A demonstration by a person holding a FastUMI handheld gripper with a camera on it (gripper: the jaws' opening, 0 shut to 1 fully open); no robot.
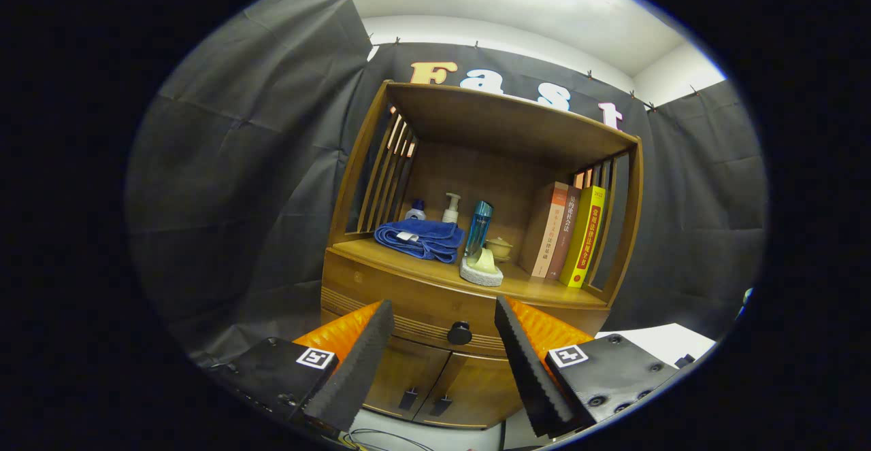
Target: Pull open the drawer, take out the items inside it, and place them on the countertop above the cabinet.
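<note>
The gripper (444, 315) has two black serrated foam fingers (357, 362) backed in ribbed orange plastic, on black blocks with square white tags; right block shows screws.

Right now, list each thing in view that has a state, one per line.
tongs: open, empty, knob seen between the tips
drawer: shut
drawer knob: ungrasped
cabinet doors: both shut
blue towel: folded, lying on the countertop
teal bottle: upright
pump bottle: upright
books: standing, leaning slightly
</note>
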